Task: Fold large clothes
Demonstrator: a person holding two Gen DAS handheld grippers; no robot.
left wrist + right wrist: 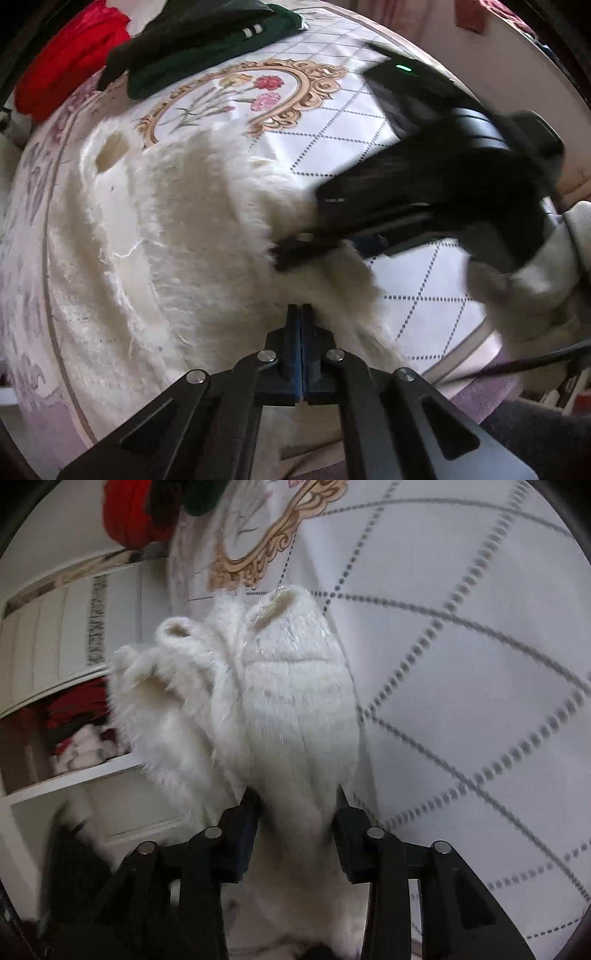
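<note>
Fluffy white sweater (177, 229) sprawls across the surface (332, 110); left hand-held gripper (300, 308) clenched empty, right hand-held gripper (299, 805) grasping its bunched fabric.

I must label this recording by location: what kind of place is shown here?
Probably a room in a home: a flower-patterned tablecloth covers the table, a white shelf unit holds folded clothes, and a fluffy white garment lies spread for folding.

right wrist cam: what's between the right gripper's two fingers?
A bunched fold of the white fuzzy garment fills the gap of the right gripper, both pads against it. Seen in the right wrist view.
</note>
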